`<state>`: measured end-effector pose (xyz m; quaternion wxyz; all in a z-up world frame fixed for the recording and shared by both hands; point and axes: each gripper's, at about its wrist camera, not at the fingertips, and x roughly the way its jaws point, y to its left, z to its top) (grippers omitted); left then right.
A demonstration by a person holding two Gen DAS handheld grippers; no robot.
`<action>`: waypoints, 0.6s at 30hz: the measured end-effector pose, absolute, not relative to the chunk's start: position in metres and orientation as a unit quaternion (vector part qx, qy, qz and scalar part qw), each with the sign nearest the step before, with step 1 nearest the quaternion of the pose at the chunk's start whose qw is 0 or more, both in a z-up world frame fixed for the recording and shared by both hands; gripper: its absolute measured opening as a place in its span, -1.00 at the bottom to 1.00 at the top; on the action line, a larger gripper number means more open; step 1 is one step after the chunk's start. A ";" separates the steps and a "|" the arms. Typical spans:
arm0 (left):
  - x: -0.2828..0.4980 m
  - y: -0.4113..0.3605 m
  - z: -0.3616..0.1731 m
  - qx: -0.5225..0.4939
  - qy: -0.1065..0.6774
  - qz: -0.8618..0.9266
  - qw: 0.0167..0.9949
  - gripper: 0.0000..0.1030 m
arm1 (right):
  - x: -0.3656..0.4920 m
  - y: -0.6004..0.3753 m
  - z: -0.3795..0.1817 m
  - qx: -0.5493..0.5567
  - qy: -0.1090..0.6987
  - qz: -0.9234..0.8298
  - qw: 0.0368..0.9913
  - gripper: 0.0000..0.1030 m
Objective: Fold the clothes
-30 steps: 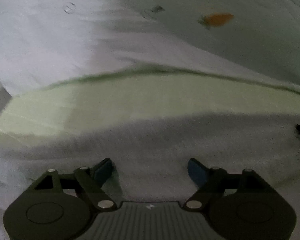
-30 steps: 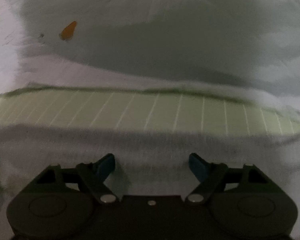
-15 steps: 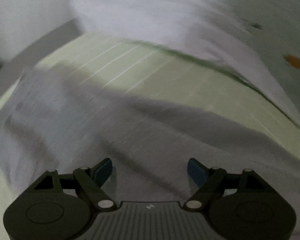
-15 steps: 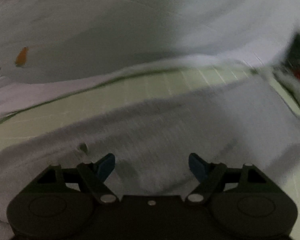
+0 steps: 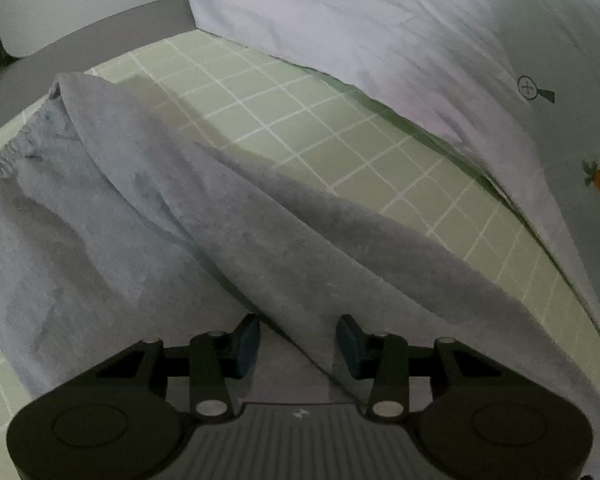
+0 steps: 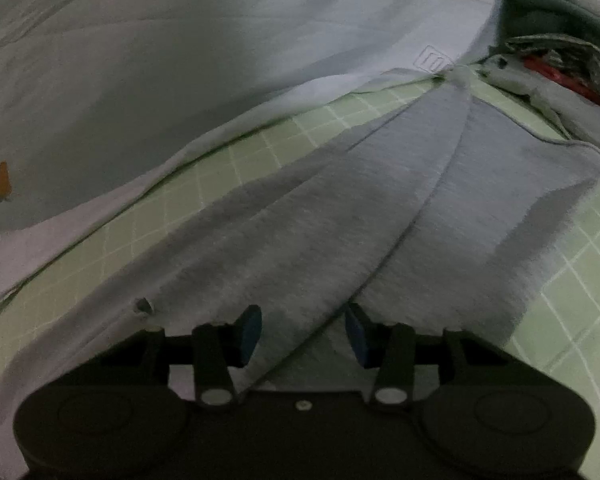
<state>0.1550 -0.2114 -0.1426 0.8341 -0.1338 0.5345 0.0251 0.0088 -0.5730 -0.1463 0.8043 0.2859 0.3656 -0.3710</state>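
Nearest, my left gripper [image 5: 298,340] and right gripper [image 6: 304,330] each stand wide apart in the jaws, a raised fold of the one grey garment [image 5: 260,220] running between the pads; whether either grips it I cannot tell. I judge both sit at its near edge to lift and double it. From 6 toward 12 o'clock it crosses the green checked sheet [image 5: 300,120]. Beyond, one white quilt [image 5: 380,32], one carrot print showing in each view.

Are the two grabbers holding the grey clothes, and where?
Neither seems to be. The left gripper and right gripper both have their jaws apart over the grey garment, each straddling a fold without pinching it.
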 end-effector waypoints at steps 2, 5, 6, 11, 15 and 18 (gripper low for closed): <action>0.156 -0.214 -0.144 -0.129 0.531 0.028 0.837 -0.09 | 0.011 -0.570 -0.147 0.281 0.366 -0.363 0.809 -0.13; 0.158 -0.220 -0.143 -0.107 0.516 0.023 0.849 -0.24 | 0.014 -0.569 -0.146 0.263 0.368 -0.354 0.818 -0.81; 0.159 -0.220 -0.143 -0.108 0.513 0.021 0.851 -0.70 | 0.015 -0.572 -0.146 0.271 0.365 -0.351 0.819 -0.93; 0.168 -0.222 -0.140 -0.113 0.494 0.012 0.862 -0.99 | 0.023 -0.591 -0.135 0.284 0.335 -0.336 0.833 -0.99; 0.180 -0.225 -0.127 -0.108 0.464 0.000 0.880 -0.99 | 0.048 -0.607 -0.117 0.282 0.300 -0.314 0.855 -0.99; 0.195 -0.228 -0.118 -0.124 0.433 -0.003 0.893 -0.92 | 0.076 -0.618 -0.108 0.283 0.264 -0.292 0.874 -0.98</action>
